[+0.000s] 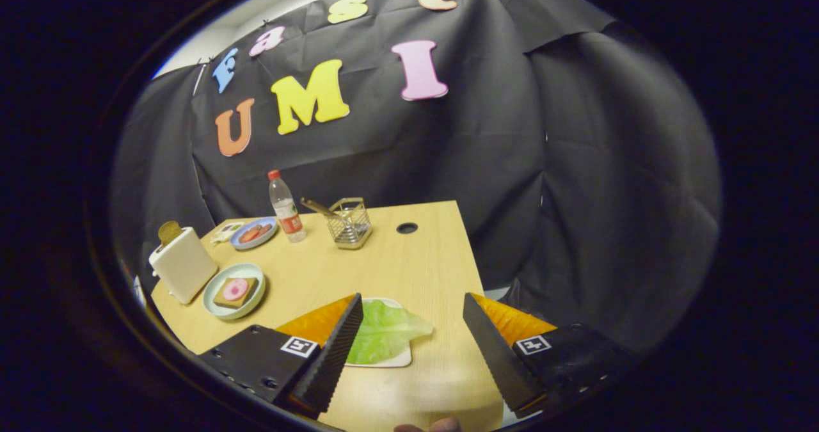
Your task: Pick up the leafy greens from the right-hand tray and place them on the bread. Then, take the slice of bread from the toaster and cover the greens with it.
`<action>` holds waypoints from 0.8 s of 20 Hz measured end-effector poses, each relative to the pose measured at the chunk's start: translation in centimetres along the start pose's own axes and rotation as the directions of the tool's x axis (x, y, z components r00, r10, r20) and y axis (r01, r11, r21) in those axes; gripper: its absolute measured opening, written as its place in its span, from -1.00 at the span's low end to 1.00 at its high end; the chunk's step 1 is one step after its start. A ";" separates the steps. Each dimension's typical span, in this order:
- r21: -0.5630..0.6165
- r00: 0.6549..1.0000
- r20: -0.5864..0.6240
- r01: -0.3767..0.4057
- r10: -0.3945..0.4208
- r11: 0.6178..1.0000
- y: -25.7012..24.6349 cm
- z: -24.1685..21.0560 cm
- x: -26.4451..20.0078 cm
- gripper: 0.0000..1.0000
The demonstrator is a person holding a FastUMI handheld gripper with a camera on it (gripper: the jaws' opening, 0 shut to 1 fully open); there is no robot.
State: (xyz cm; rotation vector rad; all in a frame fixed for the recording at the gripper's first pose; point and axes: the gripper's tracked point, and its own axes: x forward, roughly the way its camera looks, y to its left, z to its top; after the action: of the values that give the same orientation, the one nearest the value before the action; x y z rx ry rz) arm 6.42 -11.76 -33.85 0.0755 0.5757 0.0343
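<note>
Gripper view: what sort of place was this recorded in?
Likely a staged recording booth, not a real kitchen: black cloth wall behind a wooden table set with toaster, bread plate and greens. The hand-held gripper hangs open above the greens.

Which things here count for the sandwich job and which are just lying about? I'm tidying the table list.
For the job: leafy greens on white tray; bread with pink slice on green plate; toaster with bread slice; open tongs.
Lying about: water bottle; wire basket; blue plate.
</note>
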 end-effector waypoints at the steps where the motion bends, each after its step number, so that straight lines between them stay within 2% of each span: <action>1: 0.012 1.000 -0.025 0.005 -0.005 1.000 -0.3 -0.9 1.2 0.92; 7: 0.028 0.994 -0.110 0.031 -0.027 0.999 -1.3 -4.6 5.7 0.92; 12: 0.017 0.987 -0.157 0.039 -0.036 0.999 -0.7 -6.6 7.0 0.91; 13: 0.019 0.986 -0.164 0.039 -0.036 0.999 -0.4 -6.9 7.2 0.71; 16: 0.022 0.984 -0.173 0.043 -0.038 0.999 0.2 -6.9 7.5 0.30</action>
State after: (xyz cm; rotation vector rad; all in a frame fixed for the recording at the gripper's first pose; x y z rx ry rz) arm 8.89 -10.77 -43.70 0.0859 0.7514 -0.0060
